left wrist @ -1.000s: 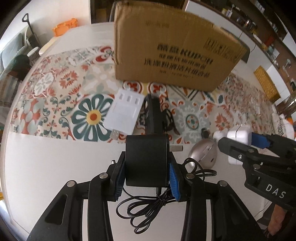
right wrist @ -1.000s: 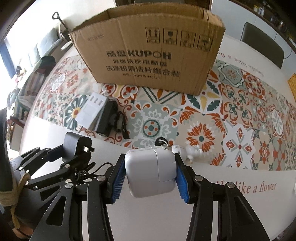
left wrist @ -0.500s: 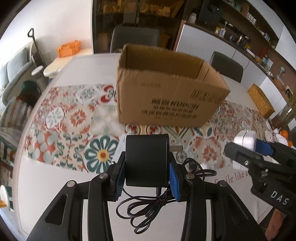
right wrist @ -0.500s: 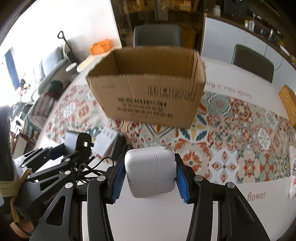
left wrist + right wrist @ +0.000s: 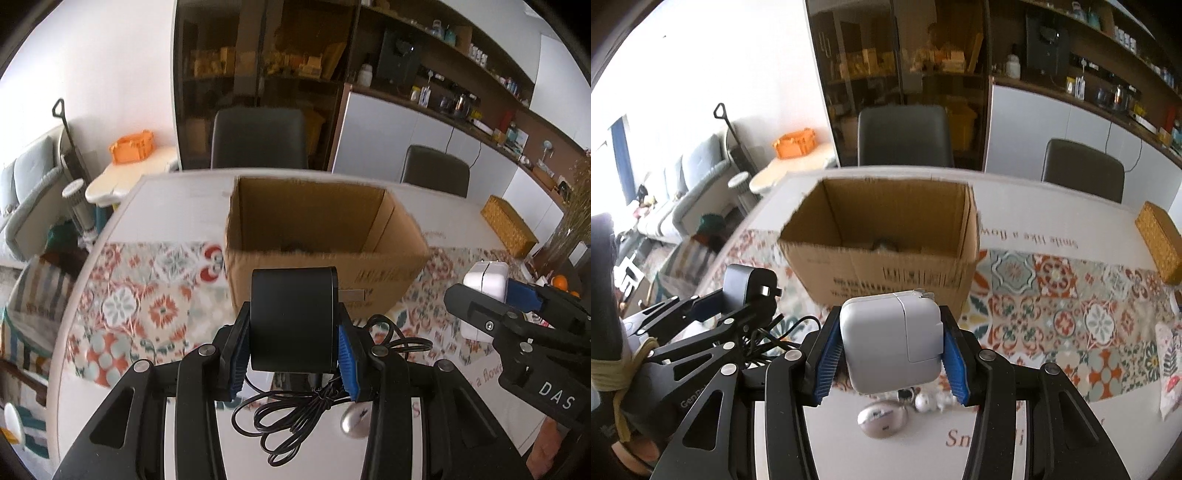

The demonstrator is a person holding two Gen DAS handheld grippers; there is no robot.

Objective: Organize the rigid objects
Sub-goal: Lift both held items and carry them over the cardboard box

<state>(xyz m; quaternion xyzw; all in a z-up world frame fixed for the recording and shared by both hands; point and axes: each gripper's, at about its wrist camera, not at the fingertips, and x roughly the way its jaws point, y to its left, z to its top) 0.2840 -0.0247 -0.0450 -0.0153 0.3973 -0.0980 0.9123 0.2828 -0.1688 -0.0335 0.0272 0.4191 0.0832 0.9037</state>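
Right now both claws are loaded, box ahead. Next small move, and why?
Probably carry both forward over the open cardboard box. The left claw grips the black adapter, its cable dangling; the right claw grips the white charger. Both sit short of the box's near wall.

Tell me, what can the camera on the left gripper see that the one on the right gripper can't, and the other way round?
Only the left wrist view shows the bundled black cable hanging under the black adapter and the dried stems at the far right. Only the right wrist view shows the small white trinkets beside the silver mouse and dark things low inside the cardboard box. Both show that open box, the patterned runner, the left gripper shut on the black adapter and the right gripper shut on the white charger.
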